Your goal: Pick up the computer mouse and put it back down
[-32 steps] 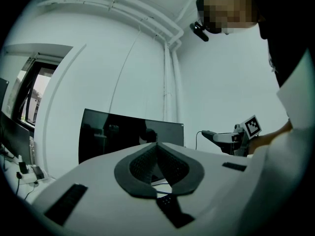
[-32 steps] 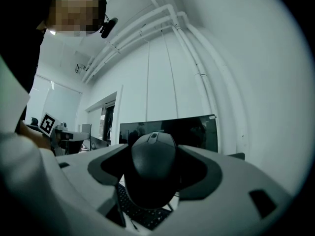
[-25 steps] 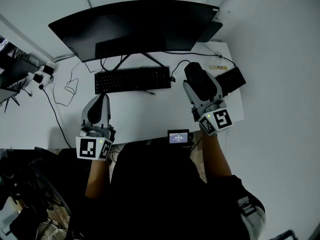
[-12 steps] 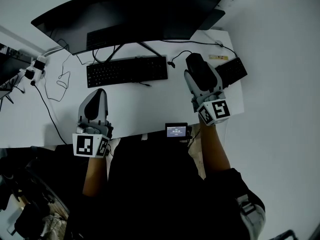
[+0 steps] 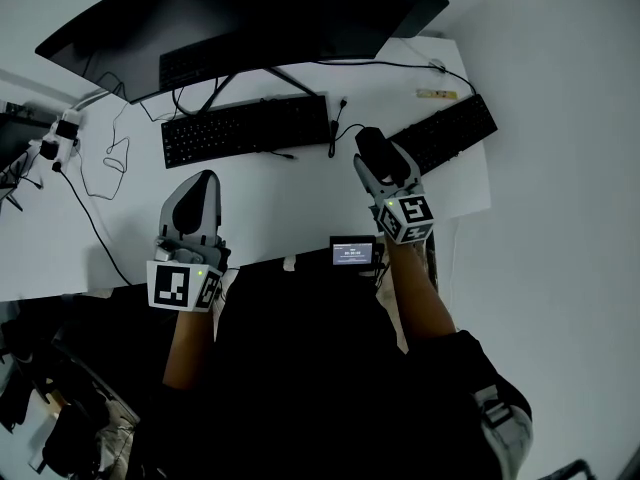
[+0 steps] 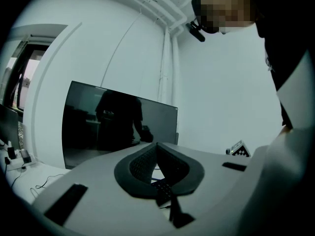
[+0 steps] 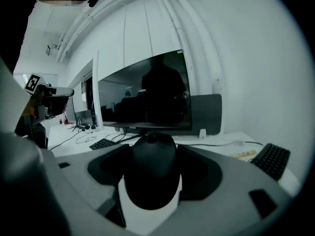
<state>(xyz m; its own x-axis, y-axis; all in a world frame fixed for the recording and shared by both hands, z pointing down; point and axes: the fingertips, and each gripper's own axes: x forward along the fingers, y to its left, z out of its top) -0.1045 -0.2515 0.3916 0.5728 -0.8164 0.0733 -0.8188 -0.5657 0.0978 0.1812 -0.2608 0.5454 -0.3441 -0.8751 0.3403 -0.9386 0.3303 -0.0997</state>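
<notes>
In the right gripper view a black computer mouse [image 7: 150,173] fills the space between the jaws, and my right gripper [image 7: 155,154] is shut on it. From the head view, that gripper [image 5: 372,154] hangs over the white desk [image 5: 280,203], right of the middle, with the mouse [image 5: 368,144] dark at its tip. My left gripper [image 5: 199,182] hovers over the desk's front left. Its jaws [image 6: 156,150] are shut with nothing between them. Whether the mouse touches the desk is not visible.
A wide curved monitor [image 5: 250,18] stands at the back, with a black keyboard [image 5: 245,128] in front of it. A second small keyboard [image 5: 445,131] lies at the right. A small screen device [image 5: 352,251] sits at the front edge. Cables [image 5: 115,158] trail on the left.
My right gripper has moved left and nearer with the mouse, from beside the small keyboard toward the desk's middle. The left gripper has hardly moved.
</notes>
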